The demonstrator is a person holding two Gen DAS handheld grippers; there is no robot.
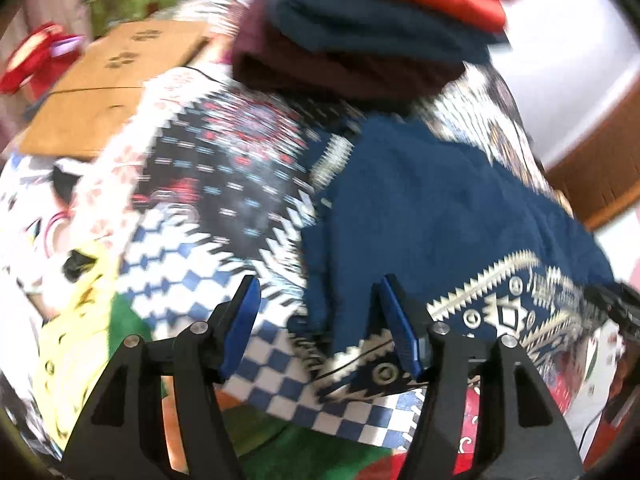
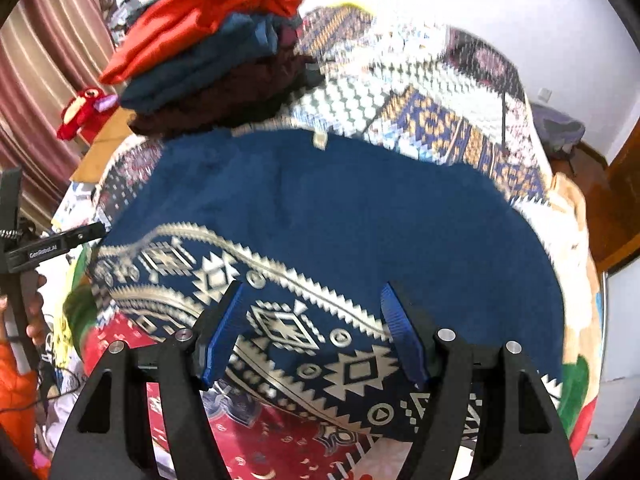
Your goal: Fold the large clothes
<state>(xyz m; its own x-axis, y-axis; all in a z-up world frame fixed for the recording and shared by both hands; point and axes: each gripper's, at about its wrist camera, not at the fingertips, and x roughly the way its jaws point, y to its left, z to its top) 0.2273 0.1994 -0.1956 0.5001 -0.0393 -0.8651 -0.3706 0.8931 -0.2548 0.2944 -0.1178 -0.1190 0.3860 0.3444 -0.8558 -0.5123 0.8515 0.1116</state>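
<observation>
A dark blue garment (image 2: 340,216) with a cream geometric border lies spread on a patterned bedspread (image 2: 420,92). In the left wrist view the garment (image 1: 432,216) lies to the right, its near corner between my fingers. My left gripper (image 1: 318,292) is open just above that corner, holding nothing. My right gripper (image 2: 312,296) is open over the patterned border, holding nothing. The left gripper's body (image 2: 52,246) shows at the left edge of the right wrist view.
A stack of folded clothes, red (image 2: 192,12) over blue over maroon, sits at the far side of the bed; it also shows in the left wrist view (image 1: 360,40). A cardboard box (image 1: 112,84) and a red plush toy (image 2: 82,110) stand beside the bed. A wooden door frame (image 2: 616,216) is at right.
</observation>
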